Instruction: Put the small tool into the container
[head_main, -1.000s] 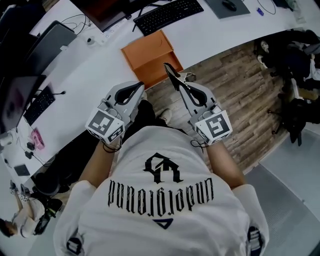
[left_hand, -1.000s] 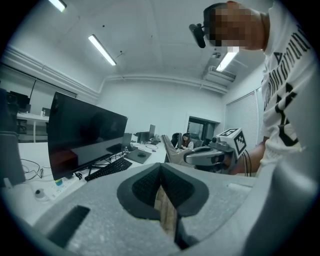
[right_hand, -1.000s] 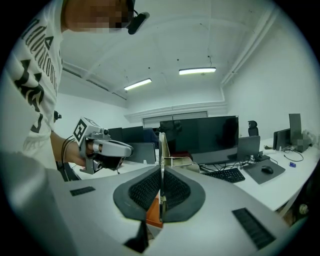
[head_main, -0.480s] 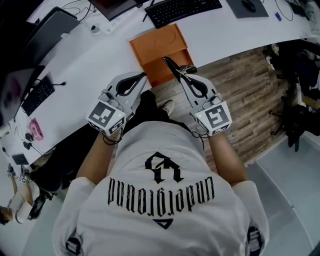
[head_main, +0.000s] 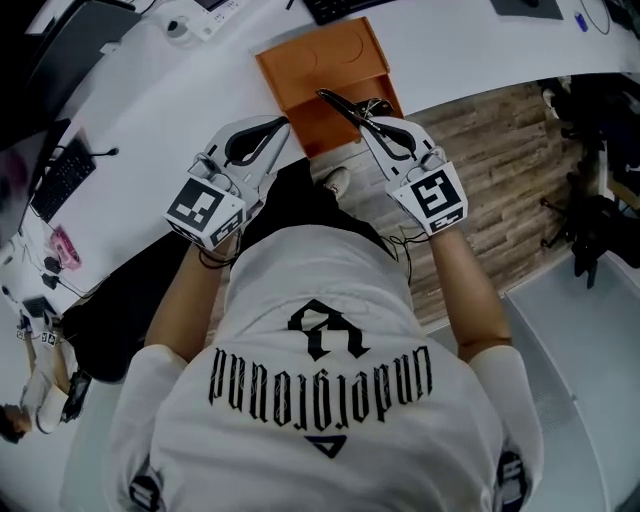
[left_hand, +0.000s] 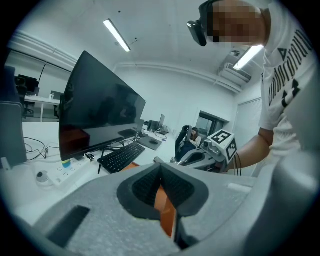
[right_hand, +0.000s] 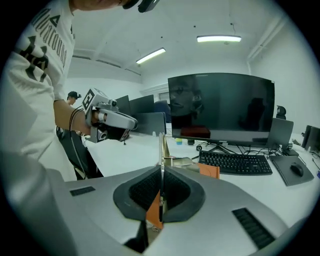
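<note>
An orange open container (head_main: 322, 62) (right_hand: 209, 171) stands at the near edge of the white desk (head_main: 150, 130). My right gripper (head_main: 370, 117) (right_hand: 161, 172) is shut on the small tool (head_main: 340, 103) (right_hand: 162, 147), a thin dark metal strip. The strip juts forward from the jaws, and its tip hangs over the container's near part. To the left of the container, level with its front edge, my left gripper (head_main: 282, 126) (left_hand: 160, 171) is shut with nothing in it. Each gripper shows in the other's view: the right one (left_hand: 207, 156), the left one (right_hand: 109, 121).
On the desk behind the container stand a large dark monitor (right_hand: 220, 105) and a black keyboard (right_hand: 235, 163) (left_hand: 120, 157), with a mouse (right_hand: 296, 170) on a pad to the right. A laptop (head_main: 60, 50) lies at the far left. Wooden floor (head_main: 490, 130) lies below the desk's edge.
Both grippers have moved forward toward the desk. The tool's tip, earlier at the container's near right corner, is now over its near part.
</note>
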